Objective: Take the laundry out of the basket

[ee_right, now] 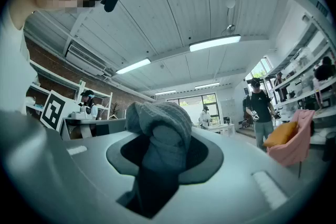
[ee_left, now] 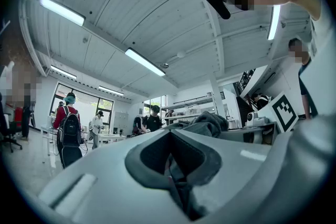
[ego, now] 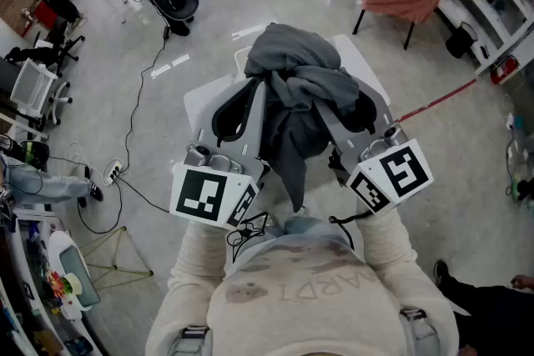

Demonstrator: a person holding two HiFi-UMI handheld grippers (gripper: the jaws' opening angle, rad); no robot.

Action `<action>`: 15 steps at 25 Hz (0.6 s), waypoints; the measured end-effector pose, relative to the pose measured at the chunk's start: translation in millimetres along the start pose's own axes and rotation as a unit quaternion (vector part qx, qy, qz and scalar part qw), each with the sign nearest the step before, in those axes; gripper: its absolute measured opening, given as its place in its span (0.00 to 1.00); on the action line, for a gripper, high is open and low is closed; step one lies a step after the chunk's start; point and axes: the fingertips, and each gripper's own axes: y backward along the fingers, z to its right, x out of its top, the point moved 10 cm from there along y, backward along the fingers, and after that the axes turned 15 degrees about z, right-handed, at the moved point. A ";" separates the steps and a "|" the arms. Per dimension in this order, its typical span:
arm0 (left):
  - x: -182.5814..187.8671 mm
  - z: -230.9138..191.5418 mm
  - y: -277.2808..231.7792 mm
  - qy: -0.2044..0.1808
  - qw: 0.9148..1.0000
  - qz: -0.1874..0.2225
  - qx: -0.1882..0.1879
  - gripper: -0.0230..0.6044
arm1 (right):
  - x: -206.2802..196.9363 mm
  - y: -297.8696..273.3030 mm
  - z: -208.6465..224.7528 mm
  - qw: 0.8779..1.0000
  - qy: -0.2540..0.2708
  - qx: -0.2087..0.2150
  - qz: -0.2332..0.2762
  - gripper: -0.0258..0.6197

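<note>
Little of the task looks done. The dark grey laundry sits heaped in the basket, rising above its rim, with one fold spilling over the near edge toward the person. More cloth shows through both handle holes in the basket's side walls. No garment lies outside the basket, so the whole pile seems still to be lifted out.

The left claw and right claw sit tight against the basket's two side walls, just below the handle holes. That wall fills both gripper views, so I cannot tell whether either claw is released or clenched.

The basket shows no brand. The print on the person's sweatshirt is too unclear to read. The marker cubes carry only black-and-white patterns.
</note>
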 end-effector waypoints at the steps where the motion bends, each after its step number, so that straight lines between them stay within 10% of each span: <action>1: 2.1 0.0 1.5 0.000 1.000 -0.001 0.000 0.04 | 1.5 0.6 -2.7 1.000 0.000 -0.001 0.000 0.29; 15: 16.7 -12.4 29.8 0.004 1.000 0.007 -0.016 0.04 | 4.3 1.1 -40.8 1.000 0.006 -0.008 0.013 0.29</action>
